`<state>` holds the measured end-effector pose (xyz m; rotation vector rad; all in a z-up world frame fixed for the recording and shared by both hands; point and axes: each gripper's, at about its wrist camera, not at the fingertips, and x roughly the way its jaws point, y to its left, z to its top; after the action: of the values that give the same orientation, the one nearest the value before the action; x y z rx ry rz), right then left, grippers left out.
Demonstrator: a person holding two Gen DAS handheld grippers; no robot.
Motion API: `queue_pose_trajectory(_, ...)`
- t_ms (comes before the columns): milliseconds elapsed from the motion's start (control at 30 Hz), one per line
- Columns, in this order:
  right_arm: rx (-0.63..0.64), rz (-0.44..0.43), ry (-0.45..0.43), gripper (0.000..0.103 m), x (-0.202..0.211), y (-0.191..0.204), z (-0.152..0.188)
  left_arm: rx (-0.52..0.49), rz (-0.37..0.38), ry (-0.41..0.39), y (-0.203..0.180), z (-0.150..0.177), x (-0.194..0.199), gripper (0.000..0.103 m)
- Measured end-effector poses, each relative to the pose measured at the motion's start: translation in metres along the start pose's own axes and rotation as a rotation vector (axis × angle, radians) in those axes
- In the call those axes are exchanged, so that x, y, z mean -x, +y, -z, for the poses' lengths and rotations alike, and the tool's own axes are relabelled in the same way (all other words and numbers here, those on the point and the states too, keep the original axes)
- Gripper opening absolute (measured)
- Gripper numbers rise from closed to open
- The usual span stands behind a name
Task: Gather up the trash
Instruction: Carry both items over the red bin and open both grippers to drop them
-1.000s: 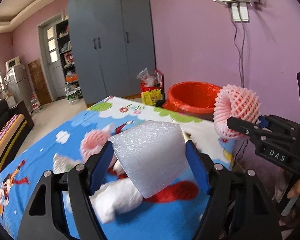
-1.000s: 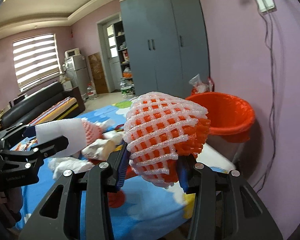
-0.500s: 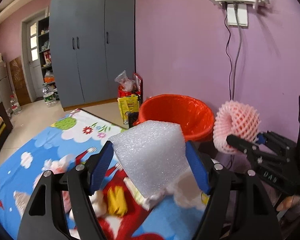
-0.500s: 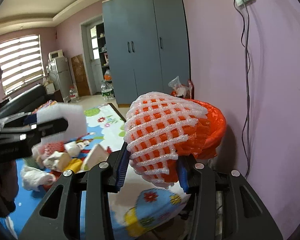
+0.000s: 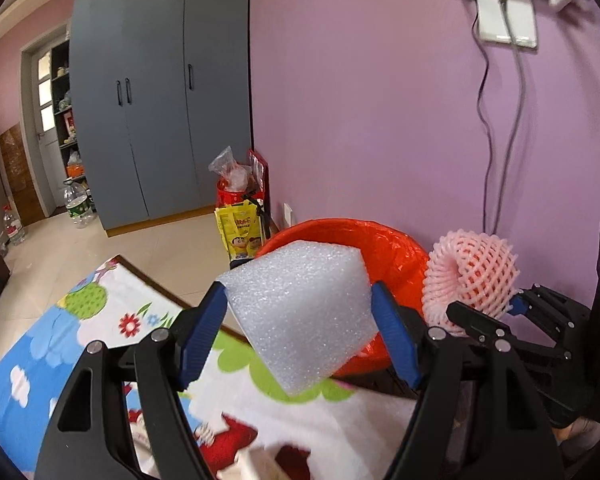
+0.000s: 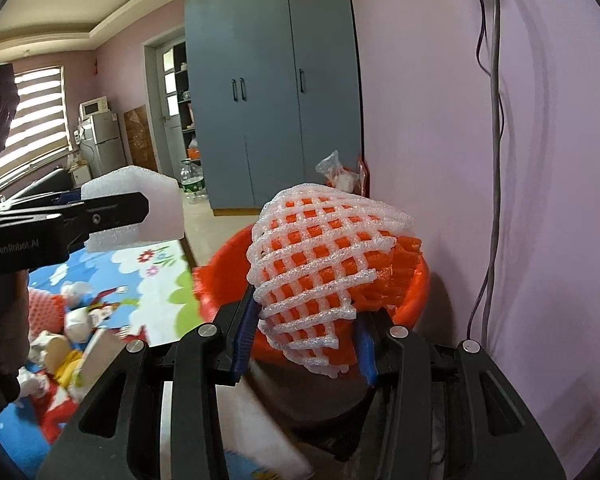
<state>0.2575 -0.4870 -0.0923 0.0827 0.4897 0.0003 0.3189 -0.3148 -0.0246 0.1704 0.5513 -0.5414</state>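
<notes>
Left wrist: wardrobe [image 5: 160,92], snack bag [image 5: 242,230] behind bin [image 5: 396,256]

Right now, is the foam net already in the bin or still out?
Still out. The right gripper is shut on the foam net, holding it in front of the bin, not inside.

The left gripper [image 5: 298,332] is clamped on a white foam block [image 5: 300,312]; the right gripper [image 6: 306,344], beside it at similar height, pinches a foam fruit net [image 6: 320,276].
</notes>
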Motion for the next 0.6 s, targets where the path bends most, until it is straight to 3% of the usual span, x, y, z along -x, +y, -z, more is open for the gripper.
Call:
queue_pose_trajectory(200, -0.014, -0.001, 0.019, 0.044, -0.037, -0.018, 0.001, -0.01, 0.008, 0.03, -0.005, -0.014, -0.046, 0.072)
queue_pose_trajectory(300, -0.009, -0.005, 0.021, 0.05, -0.056, -0.022, -0.001, -0.023, 0.007, 0.04, -0.008, -0.025, -0.072, 0.073)
queue_pose_trajectory(367, -0.001, -0.009, 0.027, 0.078, -0.068, -0.025, 0.0, -0.029, -0.001, 0.049, -0.008, -0.028, -0.084, 0.076)
queue_pose_trajectory(400, 0.007, -0.003, 0.023, 0.082, -0.071, -0.026, 0.001, -0.033, -0.012, 0.055, -0.008, -0.03, -0.092, 0.079)
queue_pose_trajectory(600, -0.01, 0.008, 0.03, 0.082, -0.066, -0.03, 0.013, -0.012, -0.086, 0.061, 0.005, -0.029, -0.098, 0.087)
